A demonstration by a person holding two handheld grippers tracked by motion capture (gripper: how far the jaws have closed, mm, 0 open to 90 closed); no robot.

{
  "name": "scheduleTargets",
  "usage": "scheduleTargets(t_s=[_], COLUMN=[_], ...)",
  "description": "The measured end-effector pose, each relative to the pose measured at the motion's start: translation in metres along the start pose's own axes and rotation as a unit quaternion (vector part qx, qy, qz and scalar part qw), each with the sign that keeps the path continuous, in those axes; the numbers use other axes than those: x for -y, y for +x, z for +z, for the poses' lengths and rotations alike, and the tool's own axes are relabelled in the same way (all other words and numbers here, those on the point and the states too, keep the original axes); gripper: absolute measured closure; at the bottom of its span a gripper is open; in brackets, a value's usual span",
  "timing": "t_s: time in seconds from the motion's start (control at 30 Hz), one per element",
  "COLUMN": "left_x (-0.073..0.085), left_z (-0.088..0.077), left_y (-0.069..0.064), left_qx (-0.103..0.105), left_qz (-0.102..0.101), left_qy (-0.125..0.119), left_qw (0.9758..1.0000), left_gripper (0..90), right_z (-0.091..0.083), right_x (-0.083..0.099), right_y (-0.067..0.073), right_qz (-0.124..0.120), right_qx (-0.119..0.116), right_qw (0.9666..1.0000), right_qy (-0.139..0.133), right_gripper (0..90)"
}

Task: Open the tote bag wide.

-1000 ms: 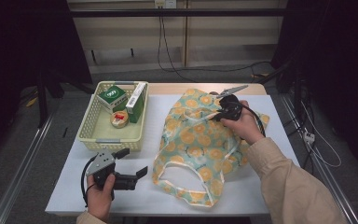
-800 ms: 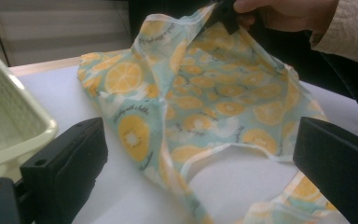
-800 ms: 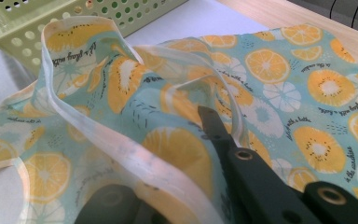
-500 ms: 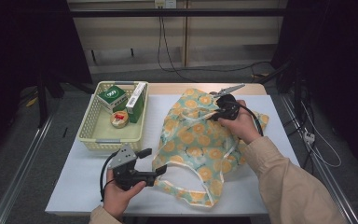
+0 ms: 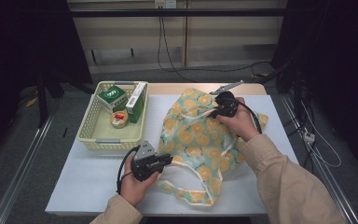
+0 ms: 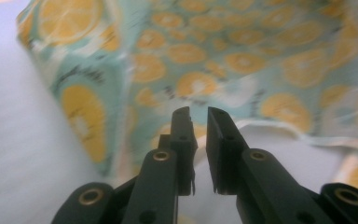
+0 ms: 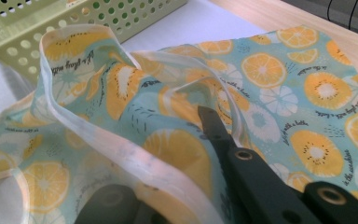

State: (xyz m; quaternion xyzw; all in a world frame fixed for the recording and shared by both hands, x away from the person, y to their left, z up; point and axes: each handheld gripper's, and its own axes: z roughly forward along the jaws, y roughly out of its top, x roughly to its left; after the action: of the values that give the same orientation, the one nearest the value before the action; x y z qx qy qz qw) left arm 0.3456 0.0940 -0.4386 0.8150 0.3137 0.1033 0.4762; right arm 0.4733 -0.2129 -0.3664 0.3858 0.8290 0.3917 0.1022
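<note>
Spreading open a fruit-print tote bag [image 5: 200,140], lying crumpled across the middle and right of the white table [image 5: 88,172]. Pinching the bag's far rim with the right gripper [image 5: 220,108], jaws shut tight on a fold of cloth and its pale strap. Bringing the left gripper [image 5: 168,159] in at the bag's near-left edge, jaws having just been closing and now standing almost together, a thin slit left, no cloth visibly caught between them.

Judging by the layout, sitting early in the job: one side of the mouth secured, the other not yet gripped, the bag not yet held open. Waiting in the yellow basket [image 5: 88,135] just left of the bag: a green box [image 5: 113,97], a taller green carton [image 5: 136,100] and a small round tin [image 5: 118,120], apparently for packing.

Offering from the high view the whole arrangement of hands, bag and basket. Revealing from the left gripper view the narrow gap at the jaw tips, with the bag's hem just beyond. Showing from the right gripper view the strap draped over one jaw and the basket's perforated wall close behind.
</note>
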Motion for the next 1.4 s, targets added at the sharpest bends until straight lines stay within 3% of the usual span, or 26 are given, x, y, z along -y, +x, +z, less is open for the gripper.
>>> scheduleTargets(t_s=[0.07, 0.17, 0.37, 0.57, 0.73, 0.8, 0.97, 1.17, 1.4], left_x=[0.0, 0.0, -0.009, -0.016, -0.021, -0.025, -0.039, -0.054, -0.062], left_z=[0.002, 0.0, -0.012, -0.019, -0.025, -0.029, -0.04, -0.055, -0.063], left_y=[0.007, 0.019, 0.033, 0.034, 0.033, 0.034, 0.042, 0.059, 0.081], left_qx=[-0.022, -0.046, -0.069, -0.048, -0.028, -0.017, -0.017, -0.038, -0.055], left_qz=[0.003, -0.01, -0.017, -0.029, -0.038, -0.046, -0.053, -0.041, -0.052], left_qy=[0.011, 0.008, -0.009, -0.027, -0.042, -0.045, -0.04, -0.038, -0.037], left_qw=[0.9997, 0.9988, 0.9974, 0.998, 0.998, 0.9978, 0.9976, 0.9977, 0.9964], left_gripper=[83.3, 84.9, 86.4, 87.1, 80.4, 72.3, 45.5, 27.8, 16.3], right_z=[-0.002, -0.004, -0.007, -0.003, 0.001, 0.002, 0.003, 0.002, 0.001], right_x=[-0.001, -0.001, -0.001, -0.001, -0.001, -0.002, -0.001, -0.002, -0.001], right_y=[-0.001, -0.002, -0.003, -0.002, 0.001, 0.002, 0.003, 0.004, 0.005], right_qz=[0.001, 0.001, 0.006, 0.009, 0.005, 0.006, 0.005, 0.0, 0.0], right_qx=[0.001, 0.002, 0.0, 0.002, 0.005, 0.003, 0.002, 0.0, -0.001], right_qw=[1.0, 1.0, 1.0, 0.9999, 0.9999, 0.9999, 0.9999, 0.9999, 0.9999], right_qy=[-0.001, 0.0, -0.002, 0.004, 0.01, 0.01, 0.014, 0.013, 0.013], right_gripper=[90.0, 90.0, 90.0, 90.0, 90.0, 90.0, 90.0, 90.0, 90.0])
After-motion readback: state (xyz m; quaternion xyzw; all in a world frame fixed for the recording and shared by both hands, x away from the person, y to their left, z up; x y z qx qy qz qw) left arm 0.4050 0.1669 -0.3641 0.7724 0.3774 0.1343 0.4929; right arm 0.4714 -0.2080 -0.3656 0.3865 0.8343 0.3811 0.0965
